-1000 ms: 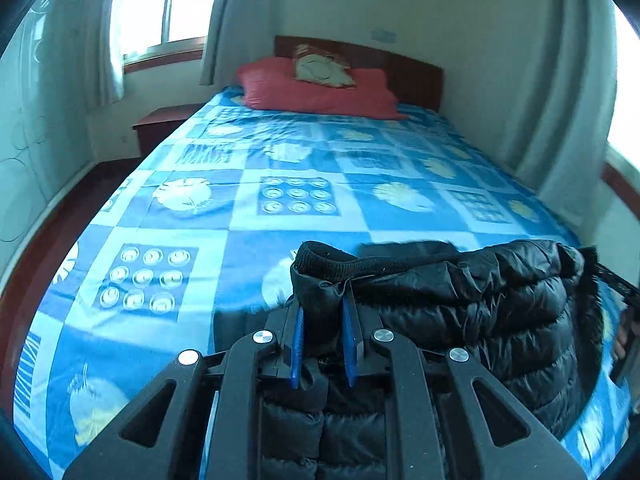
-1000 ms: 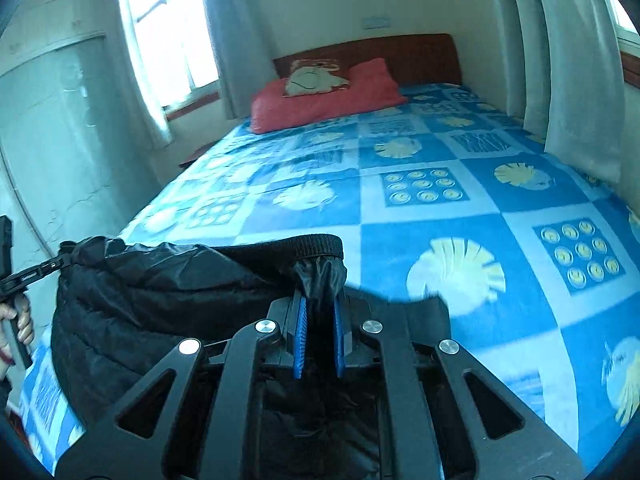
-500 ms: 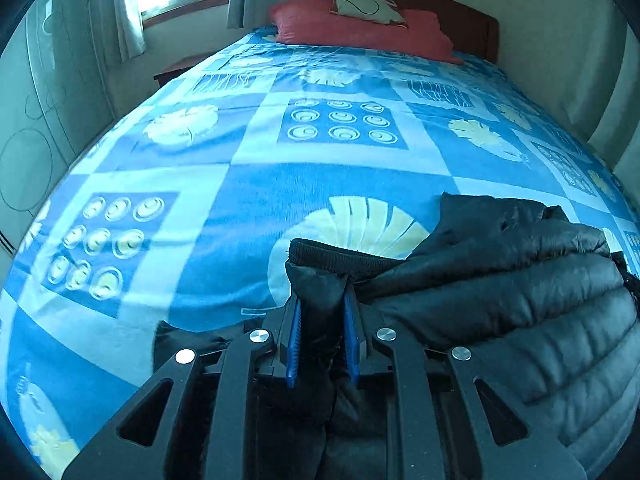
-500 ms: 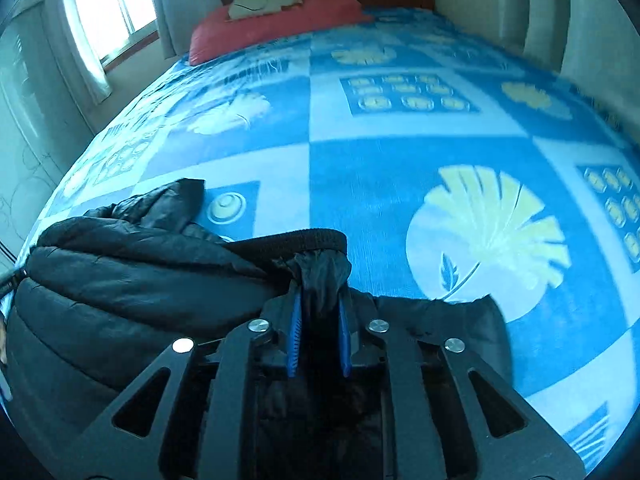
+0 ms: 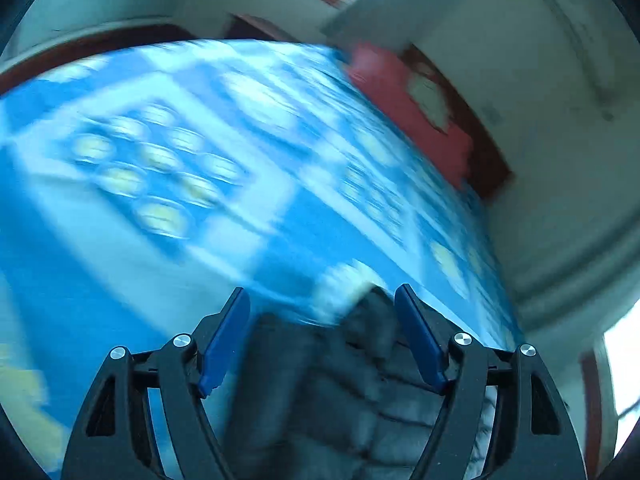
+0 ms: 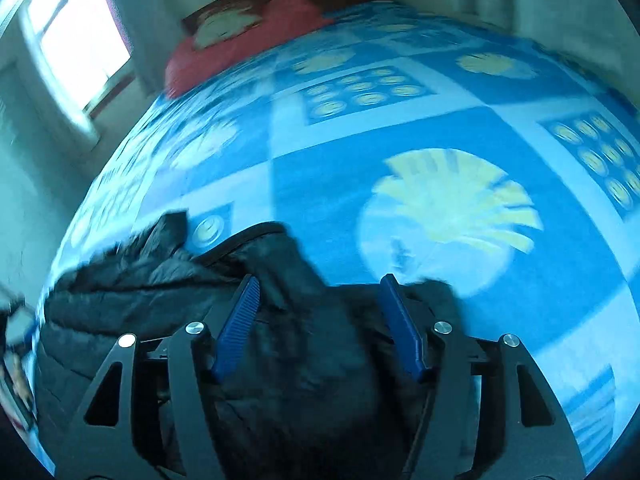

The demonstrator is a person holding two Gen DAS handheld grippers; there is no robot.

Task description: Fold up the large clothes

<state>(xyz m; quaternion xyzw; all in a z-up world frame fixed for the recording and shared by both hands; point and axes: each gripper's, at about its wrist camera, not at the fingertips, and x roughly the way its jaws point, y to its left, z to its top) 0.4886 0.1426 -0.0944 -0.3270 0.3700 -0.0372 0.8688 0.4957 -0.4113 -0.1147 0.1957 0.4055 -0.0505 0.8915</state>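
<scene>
Black puffer jacket (image 6: pixel 168 292) is lying bunched up on the blue patterned bedspread (image 6: pixel 400 136), near the foot end. Both the left gripper (image 5: pixel 322 300) and right gripper (image 6: pixel 316 280) have just been opening, and their blue pads sit spread either side of the fabric without pinching it.

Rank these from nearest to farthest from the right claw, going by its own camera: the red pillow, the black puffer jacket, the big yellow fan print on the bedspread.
1. Black puffer jacket: right at the right claw, lying between its open fingers.
2. Yellow fan print: on the bedspread, ahead and a little right.
3. Red pillow: at the head of the bed, far upper left.
</scene>
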